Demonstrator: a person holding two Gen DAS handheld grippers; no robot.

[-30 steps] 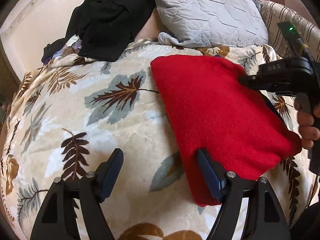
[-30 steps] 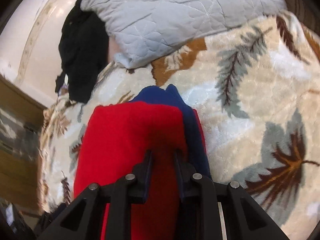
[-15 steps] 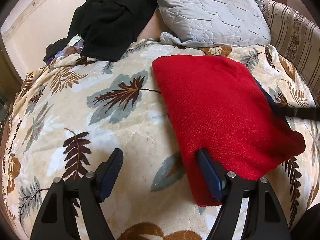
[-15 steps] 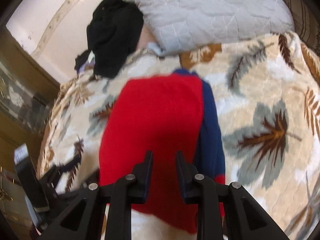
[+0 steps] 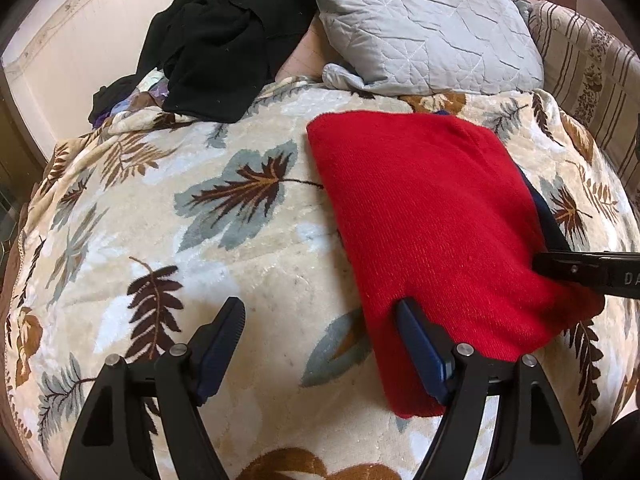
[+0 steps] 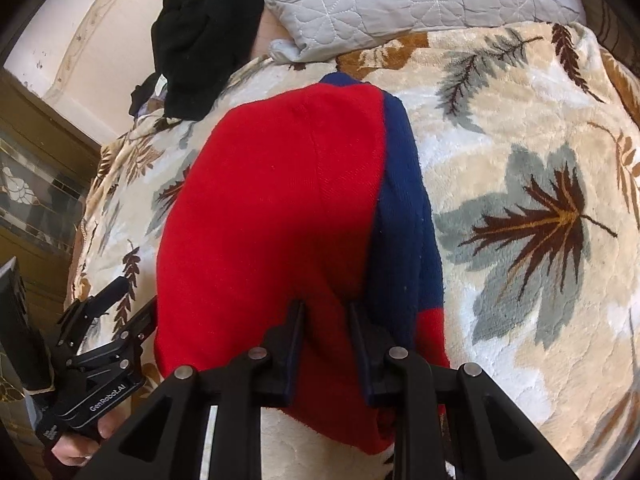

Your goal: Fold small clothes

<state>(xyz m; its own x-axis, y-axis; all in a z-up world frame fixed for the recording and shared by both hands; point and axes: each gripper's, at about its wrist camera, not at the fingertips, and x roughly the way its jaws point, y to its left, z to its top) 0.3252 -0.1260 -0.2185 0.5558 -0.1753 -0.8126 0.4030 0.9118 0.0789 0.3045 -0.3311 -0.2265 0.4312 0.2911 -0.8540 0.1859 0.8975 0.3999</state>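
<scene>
A folded red garment (image 5: pixel 424 216) with a navy blue side (image 6: pixel 404 208) lies on the leaf-patterned blanket (image 5: pixel 200 240). My left gripper (image 5: pixel 320 328) is open at the garment's near left corner, its right finger (image 5: pixel 420 344) resting on the red cloth, its left finger on the blanket. My right gripper (image 6: pixel 325 320) is nearly shut, its fingers pinching a fold of the red cloth at the near edge (image 6: pixel 320 280). The right gripper also shows in the left wrist view (image 5: pixel 580 270) at the garment's right corner. The left gripper shows in the right wrist view (image 6: pixel 120 312).
A grey quilted pillow (image 5: pixel 420 28) and a heap of black clothes (image 5: pixel 224 36) lie at the far end of the bed. A striped cushion (image 5: pixel 584 68) stands at the far right. A dark wooden cabinet (image 6: pixel 36 184) stands left of the bed.
The right gripper came down from above the garment to its near right corner and now pinches the red cloth. The left gripper has stayed in place, open.
</scene>
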